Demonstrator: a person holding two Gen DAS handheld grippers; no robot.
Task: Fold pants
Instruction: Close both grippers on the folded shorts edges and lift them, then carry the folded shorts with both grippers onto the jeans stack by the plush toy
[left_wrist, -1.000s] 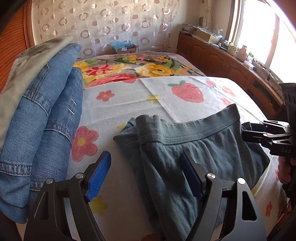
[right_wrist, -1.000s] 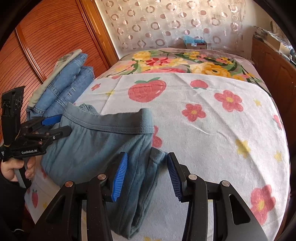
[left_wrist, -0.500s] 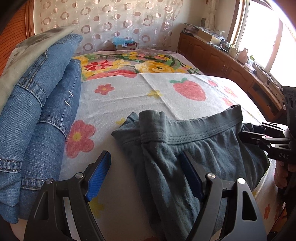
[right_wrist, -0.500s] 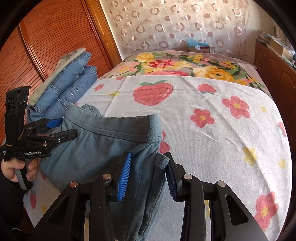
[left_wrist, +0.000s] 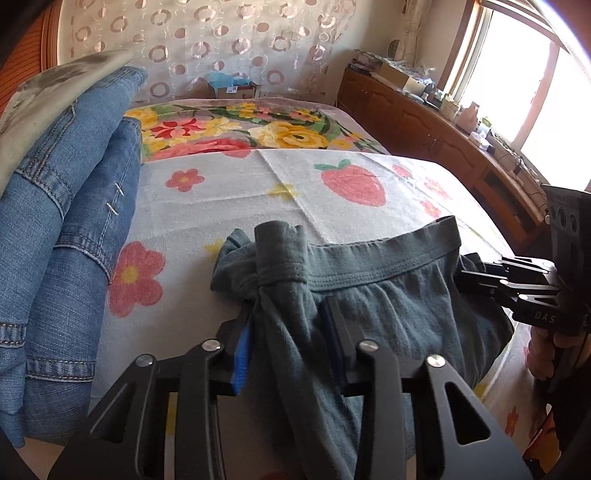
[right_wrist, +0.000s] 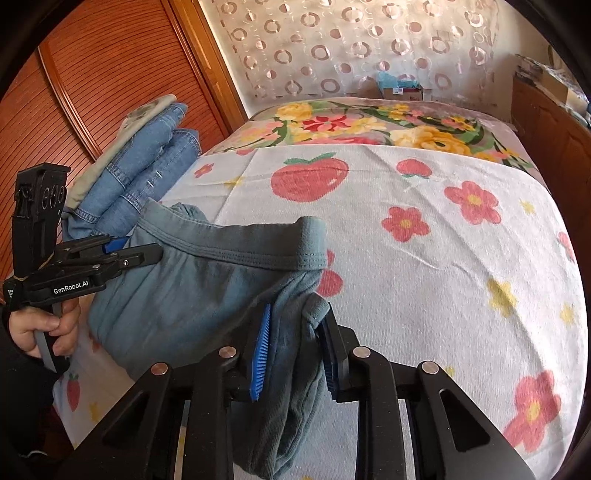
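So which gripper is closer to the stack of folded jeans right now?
Left. The left gripper is closing on the grey-green pants at the end right beside the jeans. The right gripper, also closing, clamps their far end, a full waistband away.

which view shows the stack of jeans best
The left wrist view: the jeans fill its left side, with seams and stitching clear. In the right wrist view the jeans sit small and far off at the bed's edge.

One pair grey-blue pants (left_wrist: 388, 295). Two tools: left tool (left_wrist: 288, 354), right tool (right_wrist: 295, 350). One denim stack (left_wrist: 74, 221). One bed (right_wrist: 443, 277). One cardboard box (right_wrist: 400, 88).
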